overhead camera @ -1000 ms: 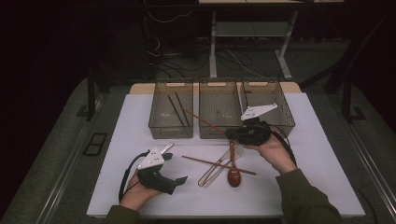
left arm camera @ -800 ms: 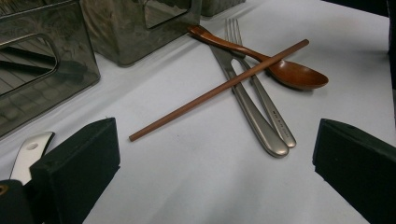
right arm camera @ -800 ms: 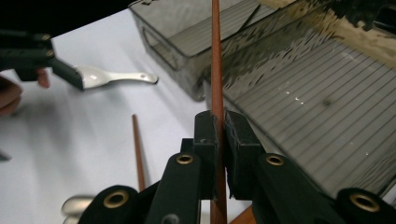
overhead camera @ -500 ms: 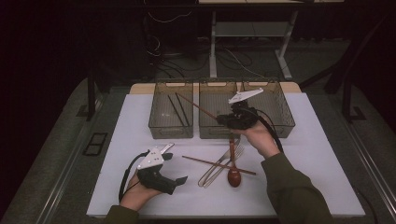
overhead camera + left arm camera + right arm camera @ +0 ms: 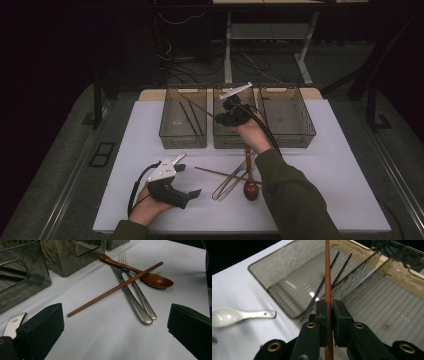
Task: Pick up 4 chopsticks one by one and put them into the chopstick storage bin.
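Sorting is the step in hand: your right gripper (image 5: 220,116) is pinched on a slim reddish-brown wooden chopstick (image 5: 327,272), held above the leftmost of three clear plastic bins (image 5: 165,131) at the far side of the white tabletop (image 5: 345,165). Thin black chopsticks (image 5: 323,286) already lie in that bin, so I judge it the right place; next you need to bring the stick level over the bin's length, lower it inside the walls, then spread the jaws. Your left gripper (image 5: 192,180) rests near you at the left with its jaws spread wide and nothing between them. Its own view shows the pile left to sort: a second reddish-brown chopstick (image 5: 115,288) lying across a steel fork (image 5: 136,296) and a dark wooden spoon (image 5: 156,280). Your right gripper view adds what the high view hides: the pads tight on the stick, and a white ceramic spoon (image 5: 239,315) on the tabletop just outside the bin.
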`<action>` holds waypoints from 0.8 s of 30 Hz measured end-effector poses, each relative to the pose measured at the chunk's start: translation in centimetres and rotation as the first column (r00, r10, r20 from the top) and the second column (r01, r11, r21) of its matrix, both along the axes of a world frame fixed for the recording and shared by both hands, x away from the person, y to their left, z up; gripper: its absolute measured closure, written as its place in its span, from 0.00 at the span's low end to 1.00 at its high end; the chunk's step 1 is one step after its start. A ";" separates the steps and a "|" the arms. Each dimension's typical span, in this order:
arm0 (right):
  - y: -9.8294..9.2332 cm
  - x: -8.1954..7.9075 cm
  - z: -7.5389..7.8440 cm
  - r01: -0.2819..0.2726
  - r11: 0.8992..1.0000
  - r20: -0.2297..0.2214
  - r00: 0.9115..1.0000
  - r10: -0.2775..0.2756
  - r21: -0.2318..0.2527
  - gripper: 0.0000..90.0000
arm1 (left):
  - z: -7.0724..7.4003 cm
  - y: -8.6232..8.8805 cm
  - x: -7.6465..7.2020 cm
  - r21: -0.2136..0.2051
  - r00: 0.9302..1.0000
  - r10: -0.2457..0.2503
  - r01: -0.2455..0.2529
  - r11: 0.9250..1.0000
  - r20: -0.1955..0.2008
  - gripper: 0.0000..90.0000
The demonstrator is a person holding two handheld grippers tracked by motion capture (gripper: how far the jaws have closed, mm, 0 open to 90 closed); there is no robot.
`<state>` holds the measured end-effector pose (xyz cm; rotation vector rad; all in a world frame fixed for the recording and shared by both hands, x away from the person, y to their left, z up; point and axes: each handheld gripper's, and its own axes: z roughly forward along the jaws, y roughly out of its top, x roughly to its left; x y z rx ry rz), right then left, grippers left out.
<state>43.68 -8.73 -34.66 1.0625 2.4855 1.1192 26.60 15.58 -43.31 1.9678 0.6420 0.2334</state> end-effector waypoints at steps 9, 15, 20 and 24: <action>4.1 2.5 -0.1 0.031 0.998 -0.012 0.999 -0.032 -0.050 0.92 | 0.1 0.1 0.0 0.000 1.000 -0.009 0.009 1.000 0.000 0.00; 6.0 3.7 -1.0 0.050 0.997 -0.031 0.998 -0.052 -0.067 0.92 | 0.1 0.2 0.0 -0.005 1.000 -0.010 0.010 1.000 0.002 0.00; 7.0 4.1 -1.6 0.050 0.996 -0.042 0.998 -0.053 -0.078 0.92 | 0.1 0.1 0.1 -0.002 1.000 -0.015 0.015 1.000 0.000 0.00; 7.6 4.2 -1.9 0.047 0.996 -0.050 0.997 -0.051 -0.081 0.92 | 0.1 0.1 0.1 -0.004 1.000 -0.017 0.017 1.000 0.001 0.00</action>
